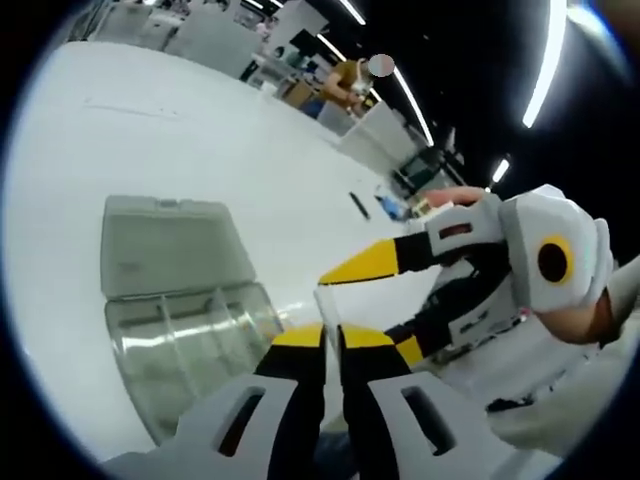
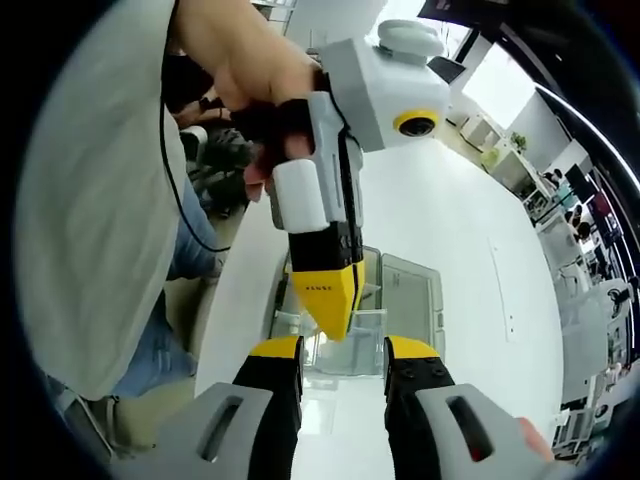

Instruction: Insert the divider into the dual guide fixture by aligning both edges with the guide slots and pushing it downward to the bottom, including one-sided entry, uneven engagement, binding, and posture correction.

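Pinching divider (image 1: 329, 308) w/ left gripper (image 1: 332, 335): jaws pressed nearly together on the thin clear plate, which sticks up past the yellow tips toward 12 o'clock in left gripper view. Right gripper (image 1: 345, 272) enters same view from 3 o'clock, upper yellow tip ending just beside the plate's top edge; contact can't be confirmed. White housing and a hand (image 1: 575, 315) behind it at 3–4 o'clock.

Clear plastic box (image 1: 185, 330) w/ internal slots on white table (image 1: 150, 140) at 8–9 o'clock of the left jaws, hinged lid (image 1: 170, 245) flipped open flat beyond it. Divider apart from box, held above/beside it, not in the slots. Small dark item (image 1: 359, 205) on table at 1 o'clock, too small to ID. Workbenches far back at 12–1 o'clock.

Right gripper view: own jaws (image 2: 345, 350) spread apart w/ clear gap, nothing gripped between. Left gripper (image 2: 328, 318) coming down from 12 o'clock, yellow tips pointing into that gap; hand (image 2: 245, 70) wrapped on its grip at 11 o'clock. Clear plate (image 2: 368, 318) faintly visible at its tips, edges hard to trace. Box (image 2: 405, 300) on table (image 2: 450, 220) behind, 12–1 o'clock of the right jaws. Person's light shirt (image 2: 95, 200) and jeans (image 2: 160, 340) at 9 o'clock.
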Tool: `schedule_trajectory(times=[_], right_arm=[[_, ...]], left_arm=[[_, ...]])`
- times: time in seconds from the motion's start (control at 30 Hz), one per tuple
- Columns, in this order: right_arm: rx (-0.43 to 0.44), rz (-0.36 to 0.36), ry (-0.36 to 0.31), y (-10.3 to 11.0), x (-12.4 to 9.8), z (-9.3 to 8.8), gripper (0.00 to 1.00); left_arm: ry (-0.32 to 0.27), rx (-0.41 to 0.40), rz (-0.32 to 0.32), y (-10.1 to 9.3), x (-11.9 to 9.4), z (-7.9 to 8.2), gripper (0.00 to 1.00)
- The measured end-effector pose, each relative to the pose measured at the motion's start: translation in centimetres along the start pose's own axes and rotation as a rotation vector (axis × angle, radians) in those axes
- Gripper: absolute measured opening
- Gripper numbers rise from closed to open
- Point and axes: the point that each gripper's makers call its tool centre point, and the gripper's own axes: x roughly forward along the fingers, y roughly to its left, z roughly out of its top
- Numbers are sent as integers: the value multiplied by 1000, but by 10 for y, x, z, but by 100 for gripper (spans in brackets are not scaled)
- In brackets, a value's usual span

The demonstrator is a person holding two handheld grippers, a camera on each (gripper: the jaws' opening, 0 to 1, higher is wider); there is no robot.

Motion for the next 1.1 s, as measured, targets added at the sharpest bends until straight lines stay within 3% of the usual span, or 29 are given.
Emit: schedule_trajectory(times=[0.4, 1.1], right_arm=[[-2, -12, 0, 0, 1, 2, 27], [-43, -55, -3, -6, -3, 11, 28]], left_arm=[[1, -101, -15, 1, -2, 0, 0], [-20, -151, -19, 0, -9, 4, 0]])
